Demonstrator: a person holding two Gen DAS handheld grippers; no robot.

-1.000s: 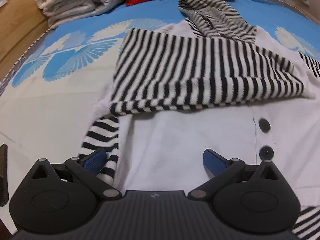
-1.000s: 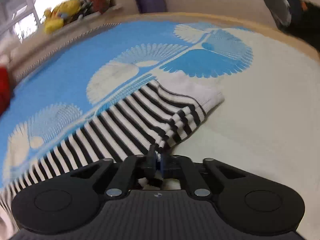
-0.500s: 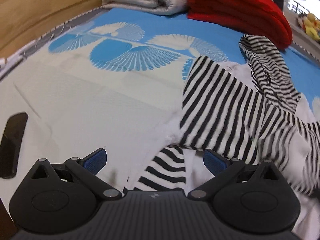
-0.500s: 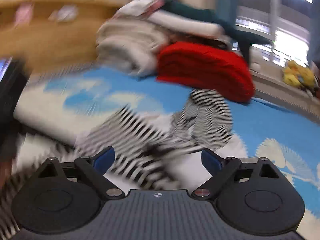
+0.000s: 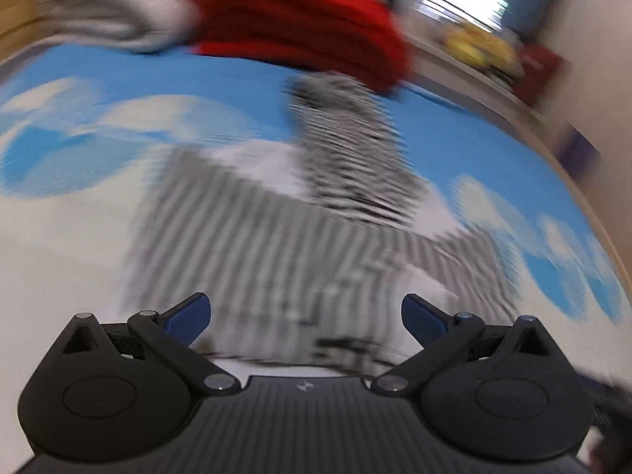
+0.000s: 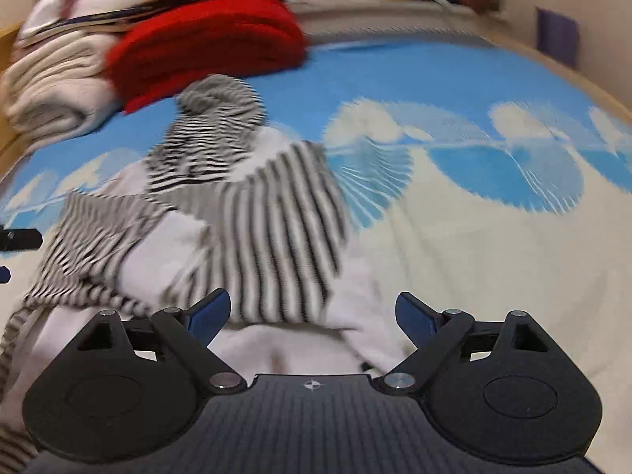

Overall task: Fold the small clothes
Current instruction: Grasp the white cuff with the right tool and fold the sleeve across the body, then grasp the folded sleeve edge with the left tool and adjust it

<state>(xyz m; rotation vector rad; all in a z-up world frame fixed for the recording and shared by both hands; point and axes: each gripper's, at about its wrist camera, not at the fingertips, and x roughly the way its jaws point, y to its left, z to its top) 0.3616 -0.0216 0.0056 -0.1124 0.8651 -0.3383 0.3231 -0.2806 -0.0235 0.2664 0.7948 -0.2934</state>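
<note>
left tongs point(image 5: 304, 316): spread wide, empty | right tongs point(image 6: 312, 314): spread wide, empty

Your right gripper point(image 6: 312, 312), clamped on the striped sleeve point(image 6: 276, 233) a second ago, now gapes wide; sleeve lies folded across the jacket point(image 6: 166, 252).

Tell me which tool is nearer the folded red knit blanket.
Cannot tell: both open tools, left tool and right tool, sit over the striped hooded garment, with the folded red knit blanket beyond its hood.

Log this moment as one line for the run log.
left claw open, empty | right claw open, empty | striped hoodie sleeves folded in | bedspread
</note>
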